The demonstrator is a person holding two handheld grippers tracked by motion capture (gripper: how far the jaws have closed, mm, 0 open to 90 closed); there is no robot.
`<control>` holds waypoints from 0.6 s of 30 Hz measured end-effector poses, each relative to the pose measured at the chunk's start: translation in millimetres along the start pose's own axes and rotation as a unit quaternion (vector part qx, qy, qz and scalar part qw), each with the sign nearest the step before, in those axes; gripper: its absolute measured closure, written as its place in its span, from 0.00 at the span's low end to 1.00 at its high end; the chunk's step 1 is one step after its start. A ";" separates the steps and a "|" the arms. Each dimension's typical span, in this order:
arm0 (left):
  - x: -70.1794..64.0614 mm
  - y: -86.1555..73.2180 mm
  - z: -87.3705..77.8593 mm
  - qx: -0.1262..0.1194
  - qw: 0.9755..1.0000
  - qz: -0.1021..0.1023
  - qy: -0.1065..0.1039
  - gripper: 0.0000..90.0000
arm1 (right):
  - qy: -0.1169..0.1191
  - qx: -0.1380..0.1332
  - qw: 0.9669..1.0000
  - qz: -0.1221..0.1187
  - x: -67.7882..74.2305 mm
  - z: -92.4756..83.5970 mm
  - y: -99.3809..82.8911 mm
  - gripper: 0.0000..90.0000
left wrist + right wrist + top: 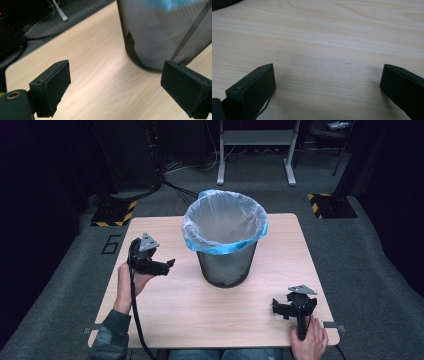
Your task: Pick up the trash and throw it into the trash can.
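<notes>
left gripper (167, 265): black body, grey three-cornered plate on top with small holes at corners
left cable (135, 310): black, thick, trails from the gripper past the forearm to the near edge
left fingers (52, 87): black blocks, flat matte pads, one small screw hole on each top face; brass-coloured ring on the black body at bottom left
right gripper (276, 307): black, grey three-cornered plate on top, straight black handle
right fingers (253, 91): black rectangular blocks, matte pads, small screw holes on top edges; thin dark cord by the left one
left sleeve (111, 335): dark grey-green, looks plaid, blurry
legs (220, 354): blue jeans at bottom edge
</notes>
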State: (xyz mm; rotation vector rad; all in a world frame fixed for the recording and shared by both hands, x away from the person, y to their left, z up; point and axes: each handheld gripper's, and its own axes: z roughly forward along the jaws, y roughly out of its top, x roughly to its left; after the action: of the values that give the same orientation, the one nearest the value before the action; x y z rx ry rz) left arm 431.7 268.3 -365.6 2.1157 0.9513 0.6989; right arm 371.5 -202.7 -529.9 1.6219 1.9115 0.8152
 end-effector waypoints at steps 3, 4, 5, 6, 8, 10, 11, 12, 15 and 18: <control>0.8 -17.6 8.2 0.013 1.000 -0.009 0.000 0.10 | 0.000 0.000 1.000 0.000 0.0 0.0 0.0 0.00; 1.3 -23.5 11.5 0.022 1.000 -0.013 -0.005 0.10 | 0.000 0.000 1.000 0.000 0.0 0.0 0.0 0.00; 1.3 -29.7 14.8 0.028 0.999 -0.017 -0.005 0.10 | 0.000 0.000 1.000 0.000 0.0 0.0 0.0 0.00; 1.8 -35.8 17.5 0.035 0.999 -0.018 -0.007 0.10 | 0.000 0.000 1.000 0.000 0.0 0.0 0.0 0.00; 2.4 -49.7 23.7 0.047 0.998 -0.028 -0.010 0.10 | 0.000 0.000 1.000 0.000 0.0 0.0 0.0 0.00; 2.3 -62.1 28.0 0.052 0.998 -0.040 -0.012 0.09 | 0.000 0.000 1.000 0.000 0.0 0.0 0.0 0.00; 2.3 -68.5 30.1 0.054 0.997 -0.045 -0.012 0.09 | 0.000 0.000 1.000 0.000 0.0 0.0 0.0 0.00; 2.1 -73.2 31.4 0.058 0.997 -0.049 -0.012 0.09 | 0.000 0.000 1.000 0.000 0.0 0.0 0.0 0.00; 1.2 -94.9 37.9 0.066 0.995 -0.067 -0.020 0.09 | 0.000 0.000 1.000 0.000 0.0 0.0 0.0 0.00; 0.8 -112.5 42.5 0.074 0.994 -0.081 -0.022 0.08 | 0.000 0.000 1.000 0.000 0.0 0.0 0.0 0.00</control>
State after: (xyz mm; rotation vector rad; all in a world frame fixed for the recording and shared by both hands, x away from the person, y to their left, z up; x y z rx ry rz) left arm 415.7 307.2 -478.2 2.1426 1.1676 0.5117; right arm 371.5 -202.8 -529.9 1.6217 1.9118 0.8153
